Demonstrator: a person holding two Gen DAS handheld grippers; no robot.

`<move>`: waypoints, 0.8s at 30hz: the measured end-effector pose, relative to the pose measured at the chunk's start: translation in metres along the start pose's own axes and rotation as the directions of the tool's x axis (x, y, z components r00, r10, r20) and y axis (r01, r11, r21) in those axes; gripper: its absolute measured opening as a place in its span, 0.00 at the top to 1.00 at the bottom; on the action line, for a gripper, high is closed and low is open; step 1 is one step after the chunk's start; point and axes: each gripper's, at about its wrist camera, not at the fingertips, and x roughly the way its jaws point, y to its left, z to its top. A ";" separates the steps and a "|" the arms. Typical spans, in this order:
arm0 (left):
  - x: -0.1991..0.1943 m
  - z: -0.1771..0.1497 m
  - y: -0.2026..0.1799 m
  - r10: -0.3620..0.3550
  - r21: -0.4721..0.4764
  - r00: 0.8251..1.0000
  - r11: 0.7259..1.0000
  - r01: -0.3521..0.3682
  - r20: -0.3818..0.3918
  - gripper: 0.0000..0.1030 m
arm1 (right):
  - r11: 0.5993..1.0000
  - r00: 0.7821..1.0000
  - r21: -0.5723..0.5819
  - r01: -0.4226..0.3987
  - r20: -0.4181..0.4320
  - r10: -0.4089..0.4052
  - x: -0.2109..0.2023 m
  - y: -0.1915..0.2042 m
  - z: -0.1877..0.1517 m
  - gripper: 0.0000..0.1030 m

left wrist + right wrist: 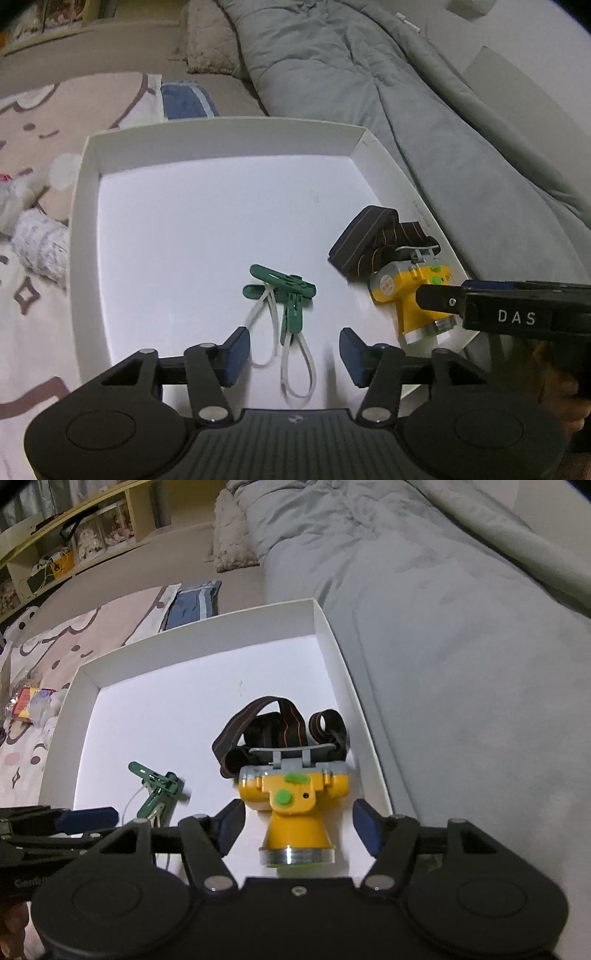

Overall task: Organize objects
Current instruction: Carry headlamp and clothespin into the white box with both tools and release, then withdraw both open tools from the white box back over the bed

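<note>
Right hand-held gripper (298,829) open astride yellow headlamp (293,805), lens toward camera, long axis along the fingers.

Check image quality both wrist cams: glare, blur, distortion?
Left wrist: white tray floor nearly blown out, green clips sharp, straight rims bowed by the fisheye, corners dark. Right wrist: same bright tray floor, yellow headlamp crisp with a highlight on its metal ring, clips slightly smeared, shelf in the far corner soft and dim.
</note>
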 end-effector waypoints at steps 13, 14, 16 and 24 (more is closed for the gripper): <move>-0.066 0.007 -0.002 0.070 0.067 0.994 0.995 -0.075 0.081 0.17 | 0.998 0.997 0.064 -0.016 0.074 0.012 -0.042 0.016 -0.004 0.36; -0.071 0.007 -0.001 0.077 0.066 0.993 0.994 -0.083 0.089 0.15 | 0.998 0.996 0.067 -0.019 0.084 0.013 -0.048 0.018 -0.005 0.35; -0.081 0.007 0.001 0.091 0.064 0.990 0.993 -0.098 0.106 0.11 | 0.997 0.995 0.070 -0.016 0.099 0.009 -0.057 0.022 -0.006 0.34; -0.116 0.003 0.015 0.144 0.059 0.978 0.986 -0.154 0.148 0.01 | 0.997 0.987 0.079 -0.005 0.160 -0.007 -0.089 0.038 -0.016 0.25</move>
